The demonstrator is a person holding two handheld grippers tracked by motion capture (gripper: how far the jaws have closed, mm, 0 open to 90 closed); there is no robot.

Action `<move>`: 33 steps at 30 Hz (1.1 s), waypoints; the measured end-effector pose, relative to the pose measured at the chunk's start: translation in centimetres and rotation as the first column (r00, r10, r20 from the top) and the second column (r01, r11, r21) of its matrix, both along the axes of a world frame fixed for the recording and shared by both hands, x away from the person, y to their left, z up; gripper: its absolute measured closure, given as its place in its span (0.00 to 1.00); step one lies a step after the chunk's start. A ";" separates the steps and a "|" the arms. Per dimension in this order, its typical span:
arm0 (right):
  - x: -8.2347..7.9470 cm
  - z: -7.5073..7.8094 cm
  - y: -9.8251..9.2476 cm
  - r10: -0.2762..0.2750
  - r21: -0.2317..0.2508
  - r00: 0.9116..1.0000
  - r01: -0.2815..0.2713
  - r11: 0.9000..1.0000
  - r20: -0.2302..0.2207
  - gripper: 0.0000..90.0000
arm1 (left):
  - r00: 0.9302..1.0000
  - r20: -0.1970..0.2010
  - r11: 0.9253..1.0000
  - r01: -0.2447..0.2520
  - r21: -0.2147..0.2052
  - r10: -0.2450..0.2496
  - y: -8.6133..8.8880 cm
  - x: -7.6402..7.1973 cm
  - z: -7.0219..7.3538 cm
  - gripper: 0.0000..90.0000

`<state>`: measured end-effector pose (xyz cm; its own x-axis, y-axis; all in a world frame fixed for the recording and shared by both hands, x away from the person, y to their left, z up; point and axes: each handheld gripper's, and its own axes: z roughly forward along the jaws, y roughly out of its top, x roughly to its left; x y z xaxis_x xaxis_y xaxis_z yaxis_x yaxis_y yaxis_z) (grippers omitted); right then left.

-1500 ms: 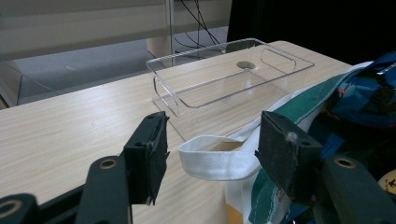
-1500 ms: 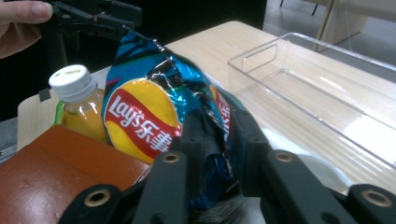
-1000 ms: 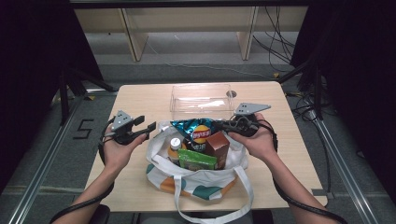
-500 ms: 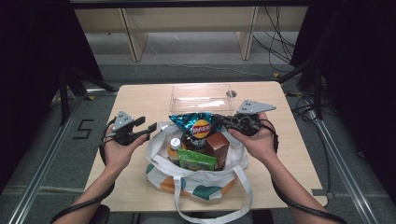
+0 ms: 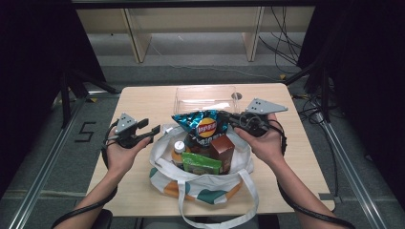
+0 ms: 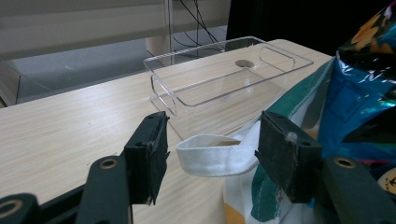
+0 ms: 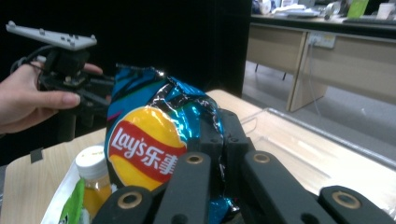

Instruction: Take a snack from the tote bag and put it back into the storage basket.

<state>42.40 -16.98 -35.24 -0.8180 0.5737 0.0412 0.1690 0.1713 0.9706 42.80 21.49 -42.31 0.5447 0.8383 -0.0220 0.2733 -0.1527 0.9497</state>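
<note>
A blue Lay's chips bag (image 5: 203,125) hangs above the white tote bag (image 5: 200,180), and my right gripper (image 5: 228,117) is shut on its right edge. In the right gripper view the jaws pinch the crinkled foil of the chips bag (image 7: 149,140) at my right gripper (image 7: 219,135). To the left of the tote, my left gripper (image 5: 154,128) is open. In its own view my left gripper (image 6: 210,149) has the tote's white handle loop (image 6: 210,156) lying between the jaws, unpinched.
A clear plastic tray (image 5: 205,98) stands empty on the table behind the tote; it is also ahead of the left jaws (image 6: 224,70). In the tote are a white-capped bottle (image 5: 179,148), a green packet (image 5: 200,163) and a brown box (image 5: 222,150).
My right gripper has risen a little, taking the chips bag higher out of the tote. The left gripper has stayed where it was.
</note>
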 end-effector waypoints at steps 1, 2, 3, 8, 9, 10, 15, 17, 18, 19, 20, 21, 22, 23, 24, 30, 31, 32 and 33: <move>-0.2 0.2 0.0 -0.011 0.003 1.000 0.011 1.000 -0.015 1.00 | 1.000 0.012 1.000 0.013 -0.002 -0.013 0.0 0.2 0.0 0.47; -0.1 0.3 -0.1 -0.003 0.008 1.000 0.003 1.000 0.000 1.00 | 1.000 0.001 1.000 0.000 0.000 0.000 0.0 0.0 0.0 0.47; -0.1 0.4 -0.1 -0.002 0.020 1.000 0.002 1.000 -0.008 1.00 | 1.000 0.001 1.000 0.000 0.000 0.000 -0.1 0.0 0.0 0.47; -0.2 0.7 -0.1 -0.027 0.028 1.000 0.027 0.999 0.011 1.00 | 1.000 0.002 1.000 -0.001 -0.001 0.001 -0.1 0.0 0.0 0.47; -0.1 0.7 -0.2 -0.021 0.028 1.000 0.020 0.999 0.023 1.00 | 1.000 0.011 1.000 0.007 -0.003 -0.007 -0.1 0.1 0.0 0.47; -0.1 0.9 -0.2 -0.020 0.035 1.000 0.020 0.999 0.012 1.00 | 1.000 -0.002 1.000 -0.004 -0.002 0.004 -0.1 0.0 0.0 0.47; -0.3 1.5 -0.3 -0.041 0.054 0.999 0.041 0.998 0.013 1.00 | 1.000 0.003 1.000 0.001 0.001 -0.001 -0.1 0.0 0.0 0.47; -0.2 1.7 -0.3 -0.039 0.053 0.999 0.037 0.998 0.034 1.00 | 1.000 0.004 1.000 0.001 0.000 -0.001 -0.1 0.0 0.0 0.47; -0.3 1.8 -0.3 -0.046 0.057 0.999 0.044 0.997 0.024 1.00 | 1.000 0.004 1.000 0.001 0.000 -0.001 -0.1 0.0 0.0 0.47; -0.2 2.0 -0.2 -0.044 0.058 0.999 0.042 0.997 0.031 1.00 | 1.000 0.003 1.000 0.000 0.000 0.000 -0.1 0.0 0.0 0.47; -0.2 2.1 -0.2 -0.038 0.069 0.999 0.036 0.997 0.031 1.00 | 1.000 0.003 1.000 0.000 0.000 0.000 -0.1 0.0 0.0 0.47; -0.3 2.2 -0.2 -0.054 0.065 0.998 0.052 0.996 0.030 1.00 | 1.000 0.013 1.000 0.008 -0.003 -0.008 -0.1 0.1 0.0 0.47; -0.2 2.3 -0.1 -0.041 0.063 0.998 0.038 0.997 0.044 1.00 | 1.000 0.005 1.000 0.001 -0.004 -0.001 -0.1 0.0 0.0 0.47; -0.2 2.4 -0.2 -0.047 0.059 0.998 0.044 0.997 0.047 1.00 | 1.000 0.004 1.000 0.000 0.001 0.000 0.0 0.0 0.1 0.47; -0.2 2.4 -0.1 -0.047 0.064 0.998 0.044 0.997 0.044 1.00 | 1.000 0.003 1.000 0.000 0.002 0.000 0.0 0.0 0.1 0.47; -0.2 3.0 -0.2 -0.052 0.091 0.997 0.046 0.995 0.059 1.00 | 1.000 0.003 1.000 -0.001 -0.003 0.001 -0.1 0.0 0.0 0.47; -0.2 3.1 -0.2 -0.056 0.087 0.997 0.051 0.995 0.060 1.00 | 1.000 0.003 1.000 0.000 -0.003 0.000 -0.1 0.0 0.1 0.47; -0.3 3.2 -0.1 -0.056 0.098 0.997 0.051 0.994 0.052 1.00 | 1.000 0.004 1.000 -0.001 -0.004 0.001 -0.1 0.0 0.1 0.47; -0.2 3.3 -0.1 -0.050 0.091 0.997 0.044 0.995 0.062 1.00 | 1.000 0.005 1.000 0.000 -0.003 0.000 -0.1 0.0 0.1 0.47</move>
